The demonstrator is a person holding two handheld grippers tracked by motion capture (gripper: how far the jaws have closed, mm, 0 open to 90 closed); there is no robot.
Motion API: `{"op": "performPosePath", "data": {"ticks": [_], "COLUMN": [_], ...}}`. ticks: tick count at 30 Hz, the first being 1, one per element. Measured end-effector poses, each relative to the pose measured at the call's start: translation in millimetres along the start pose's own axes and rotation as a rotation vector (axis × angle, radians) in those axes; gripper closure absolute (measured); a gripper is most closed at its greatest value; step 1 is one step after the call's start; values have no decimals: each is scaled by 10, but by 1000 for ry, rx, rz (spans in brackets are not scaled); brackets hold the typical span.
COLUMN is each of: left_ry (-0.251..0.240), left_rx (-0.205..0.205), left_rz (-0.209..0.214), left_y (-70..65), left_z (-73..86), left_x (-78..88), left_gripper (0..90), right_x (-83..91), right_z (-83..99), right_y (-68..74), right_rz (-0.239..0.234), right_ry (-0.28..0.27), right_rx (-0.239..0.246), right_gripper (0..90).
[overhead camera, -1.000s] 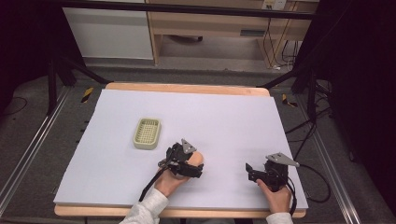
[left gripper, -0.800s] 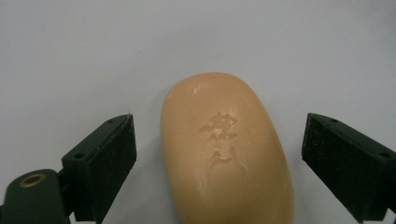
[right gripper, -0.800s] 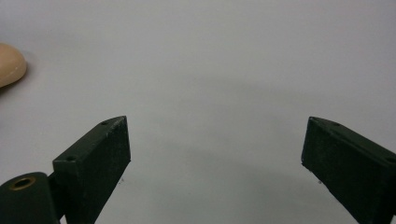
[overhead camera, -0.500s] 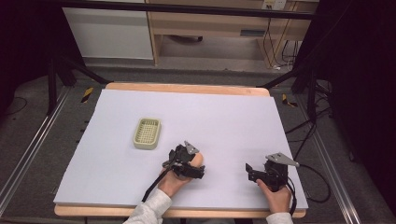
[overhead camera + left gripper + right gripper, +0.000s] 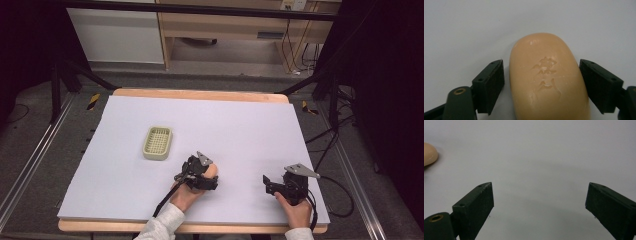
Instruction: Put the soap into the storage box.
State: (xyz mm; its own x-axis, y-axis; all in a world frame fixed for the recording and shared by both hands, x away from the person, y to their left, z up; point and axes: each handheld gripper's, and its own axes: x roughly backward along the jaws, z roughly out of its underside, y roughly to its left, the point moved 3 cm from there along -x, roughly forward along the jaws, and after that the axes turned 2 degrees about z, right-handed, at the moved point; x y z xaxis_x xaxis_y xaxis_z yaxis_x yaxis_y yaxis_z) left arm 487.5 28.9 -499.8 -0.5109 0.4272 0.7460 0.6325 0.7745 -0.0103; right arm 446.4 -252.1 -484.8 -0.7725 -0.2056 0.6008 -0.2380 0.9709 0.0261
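- The peach soap bar (image 5: pixel 547 80) is seen lying on the white tabletop (image 5: pixel 250 125), between the left gripper's (image 5: pixel 541 82) fingers.
- These fingers have just been closing; a narrow gap is seen at one side, and contact cannot be confirmed.
- The right gripper's (image 5: pixel 539 205) fingers are held wide open over bare tabletop, well apart from the soap.

Left gripper (image 5: pixel 200 172) low over table, near front edge, left of centre; hand (image 5: pixel 187 196) grips it from behind, forearm in pale sleeve enters from bottom. Jaws have just been closing, soap (image 5: pixel 547 80) between them; right pad at soap's side, thin gap shows at left pad. Right gripper (image 5: pixel 280 185) low near front right corner, held by hand (image 5: pixel 296 212) from behind, jaws pointing left, spread wide, nothing between.
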Motion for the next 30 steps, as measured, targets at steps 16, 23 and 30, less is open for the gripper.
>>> {"op": "performPosePath", "data": {"ticks": [16,23,30], "left_ry": [-21,-22,-26], "left_rx": [22,12,5], "left_rz": [-7,-3,4], "left_y": [-11,-2,24], "left_z": [16,25,25], "left_x": [21,33,93], "left_gripper": [305,312,313], "right_x": [-8,-8,-6], "right_z": [3,3,3], "right_y": [2,2,3], "right_rz": [-1,-2,-4], "right_ry": [3,3,3], "right_rx": [7,7,5], "right_gripper": [84,84,84]}}
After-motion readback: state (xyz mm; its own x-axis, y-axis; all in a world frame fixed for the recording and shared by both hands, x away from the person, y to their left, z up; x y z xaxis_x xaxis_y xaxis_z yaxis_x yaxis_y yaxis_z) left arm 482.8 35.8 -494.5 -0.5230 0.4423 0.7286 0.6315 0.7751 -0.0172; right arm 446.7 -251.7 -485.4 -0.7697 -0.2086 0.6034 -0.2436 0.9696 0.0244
